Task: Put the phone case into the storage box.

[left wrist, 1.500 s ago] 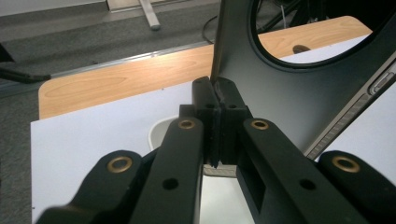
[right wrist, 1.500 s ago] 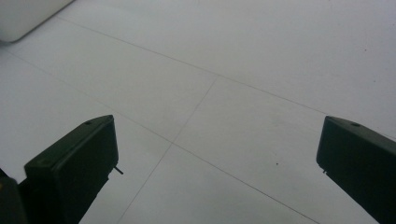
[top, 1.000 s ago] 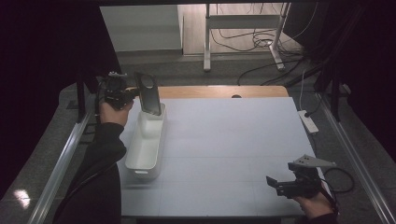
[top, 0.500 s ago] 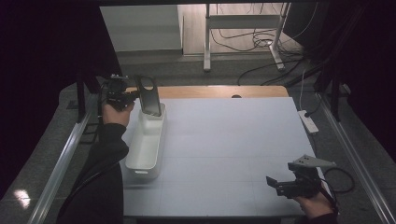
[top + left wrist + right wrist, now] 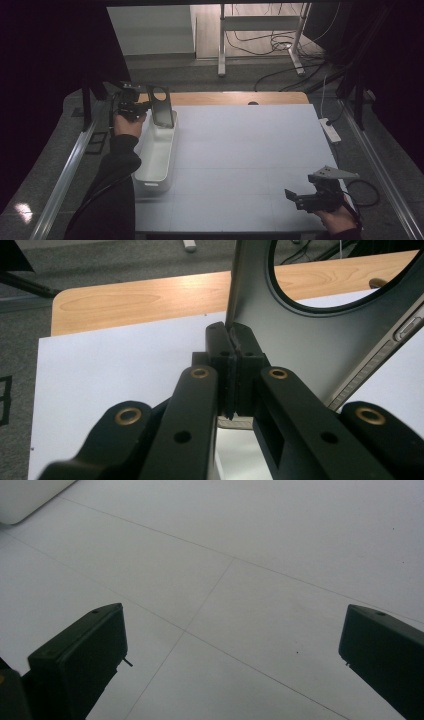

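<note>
High view puts the left gripper (image 5: 145, 106) at about ten o'clock on the table (image 5: 250, 150), its jaws clamped on the edge of a dark phone case (image 5: 163, 107) that stands nearly upright over the far end of a white bin (image 5: 156, 155). Whether the case's lower edge touches the bin floor cannot be told. Left gripper view shows the pads (image 5: 235, 365) pinching only a thin strip of the case (image 5: 320, 340) beside the big round camera cut-out, so the hold looks narrow; a soft case gripped at one rim could bend, pivot between the pads or slip free. If it is let go while upright, it may tip against the bin wall or topple over the rim onto the table rather than lie flat inside. Lowering it crooked could catch a corner on the rim. The right gripper (image 5: 306, 199) rests at about five o'clock, well apart, jaws spread wide and empty above the bare table (image 5: 250, 555), so it poses little risk.
</note>
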Demonstrator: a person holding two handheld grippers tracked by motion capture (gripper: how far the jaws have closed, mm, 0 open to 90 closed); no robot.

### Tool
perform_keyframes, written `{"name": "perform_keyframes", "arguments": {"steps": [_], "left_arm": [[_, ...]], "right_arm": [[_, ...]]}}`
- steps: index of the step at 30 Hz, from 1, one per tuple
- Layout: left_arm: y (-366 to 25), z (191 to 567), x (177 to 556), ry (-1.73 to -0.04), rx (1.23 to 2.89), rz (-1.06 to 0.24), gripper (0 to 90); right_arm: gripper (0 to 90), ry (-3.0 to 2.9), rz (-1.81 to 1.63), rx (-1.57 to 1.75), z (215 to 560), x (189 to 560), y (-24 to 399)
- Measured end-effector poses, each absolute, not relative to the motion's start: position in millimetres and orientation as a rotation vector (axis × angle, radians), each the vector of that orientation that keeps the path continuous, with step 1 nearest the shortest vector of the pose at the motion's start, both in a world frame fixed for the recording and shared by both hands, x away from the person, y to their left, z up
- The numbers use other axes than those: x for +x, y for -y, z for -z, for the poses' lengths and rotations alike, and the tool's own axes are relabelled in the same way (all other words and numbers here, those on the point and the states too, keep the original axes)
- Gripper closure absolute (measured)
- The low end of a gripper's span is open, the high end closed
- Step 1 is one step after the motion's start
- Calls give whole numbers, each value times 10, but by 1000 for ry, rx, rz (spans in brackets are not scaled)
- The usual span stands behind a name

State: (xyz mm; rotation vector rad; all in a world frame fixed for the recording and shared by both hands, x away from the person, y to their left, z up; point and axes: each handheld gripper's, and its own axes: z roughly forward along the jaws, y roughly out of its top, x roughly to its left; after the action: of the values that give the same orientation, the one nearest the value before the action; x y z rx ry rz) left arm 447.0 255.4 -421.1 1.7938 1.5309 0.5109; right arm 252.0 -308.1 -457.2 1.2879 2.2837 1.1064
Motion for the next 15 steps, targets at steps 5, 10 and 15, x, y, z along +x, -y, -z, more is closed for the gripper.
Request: {"name": "perform_keyframes", "arguments": {"steps": [5,10,15], "left_arm": [[-2549,4275,4475,-1539,1791,-498,889],[-2555,4328,4476,-1548,1790,-493,888],[-2546,4377,4476,-1552,1795,-484,889]], "right_arm": [[0,-2285,-1106,1286,4573,2519,3078],[0,-2286,-1104,1285,4573,2519,3076],[1,-2288,-1105,1275,4573,2520,3074]]}}
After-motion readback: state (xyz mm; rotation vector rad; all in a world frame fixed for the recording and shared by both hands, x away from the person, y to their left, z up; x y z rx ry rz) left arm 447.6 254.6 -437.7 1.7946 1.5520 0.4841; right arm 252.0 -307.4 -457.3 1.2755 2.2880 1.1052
